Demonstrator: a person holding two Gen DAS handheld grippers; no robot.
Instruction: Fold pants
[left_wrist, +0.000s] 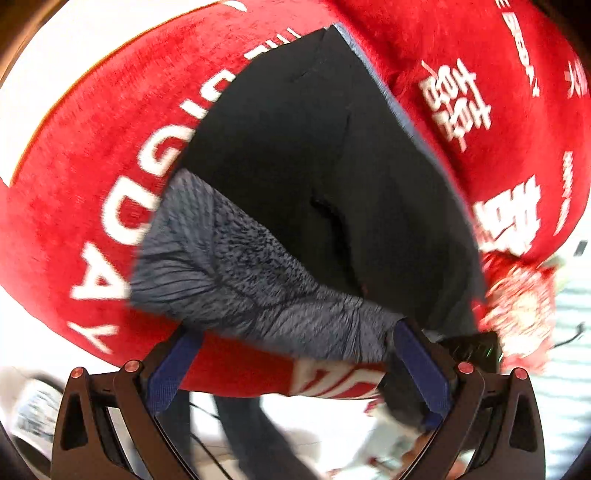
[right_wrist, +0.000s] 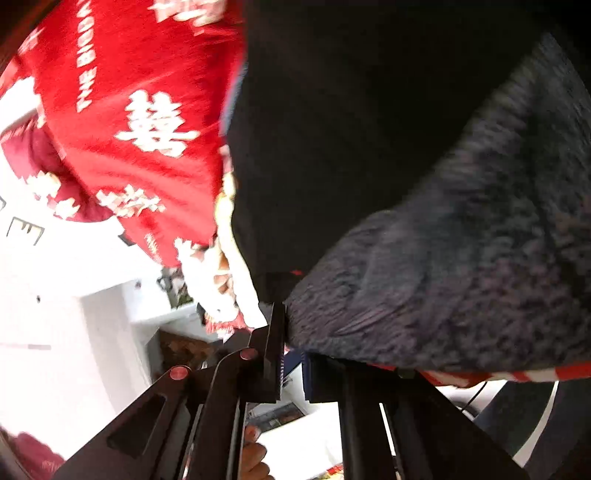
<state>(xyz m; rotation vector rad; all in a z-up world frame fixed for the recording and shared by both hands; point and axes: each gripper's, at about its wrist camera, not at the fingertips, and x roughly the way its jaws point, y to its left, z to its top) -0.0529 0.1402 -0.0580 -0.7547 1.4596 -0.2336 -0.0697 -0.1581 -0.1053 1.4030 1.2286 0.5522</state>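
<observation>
Black pants (left_wrist: 314, 147) lie on a red blanket (left_wrist: 74, 184) with white lettering. Their near end is turned over and shows the grey fleece lining (left_wrist: 229, 266). My left gripper (left_wrist: 295, 365) hovers open at the blanket's near edge; its blue pads (left_wrist: 170, 373) stand wide apart, and the right-hand pad touches the fleece edge. In the right wrist view the pants (right_wrist: 332, 147) and fleece (right_wrist: 461, 277) fill the right side. My right gripper (right_wrist: 291, 332) is shut at the corner of the fleece edge, with the cloth draped over its right finger. The pinch itself is partly hidden.
The red blanket (right_wrist: 129, 74) ends just past both grippers, with a white floor and white furniture (right_wrist: 55, 295) beyond. A person's fingers (right_wrist: 255, 454) show behind the right gripper. Dark trouser legs (left_wrist: 251, 435) and a thin cable lie below the blanket edge.
</observation>
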